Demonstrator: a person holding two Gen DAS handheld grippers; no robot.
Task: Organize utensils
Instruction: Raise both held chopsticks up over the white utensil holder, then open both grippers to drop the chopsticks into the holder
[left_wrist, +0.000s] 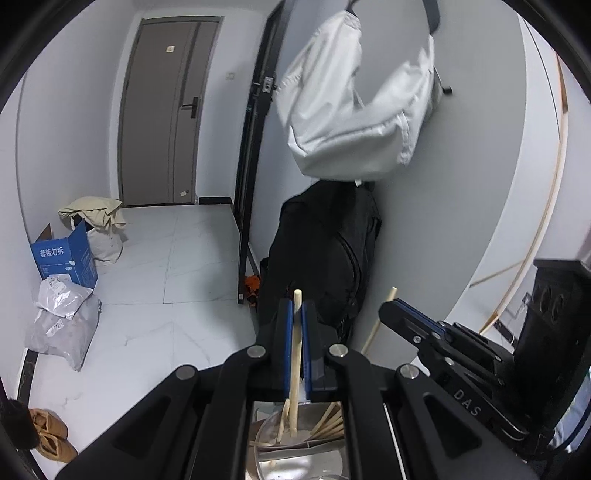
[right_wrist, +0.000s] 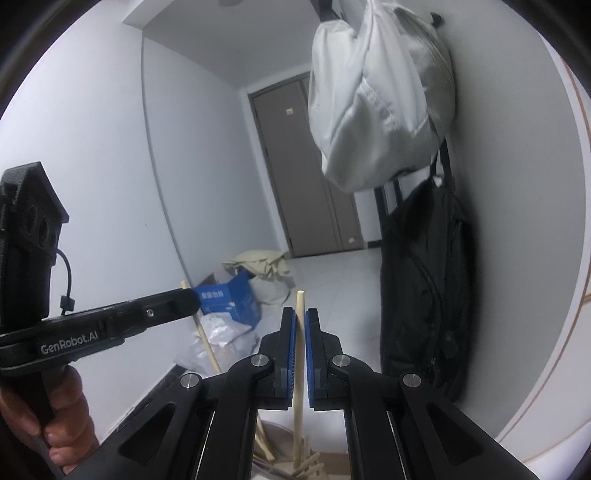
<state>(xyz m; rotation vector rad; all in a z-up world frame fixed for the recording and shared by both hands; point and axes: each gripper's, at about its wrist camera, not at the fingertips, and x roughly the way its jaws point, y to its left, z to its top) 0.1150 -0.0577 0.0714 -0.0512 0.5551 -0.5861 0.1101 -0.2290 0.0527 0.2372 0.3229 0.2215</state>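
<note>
We hold one wooden chopstick (left_wrist: 296, 345) upright in the left claw (left_wrist: 295, 314), blue pads closed on its shaft. The right claw (right_wrist: 301, 321) is nearly closed around a second chopstick (right_wrist: 300, 354); we cannot tell whether its pads touch it. Both sticks reach down into a metal bowl (left_wrist: 295, 458) of more chopsticks below. Readable markings: "GenRobot.AI", "DAS", and "套装勿拆" on the far-left blue box (left_wrist: 66, 260).
</note>
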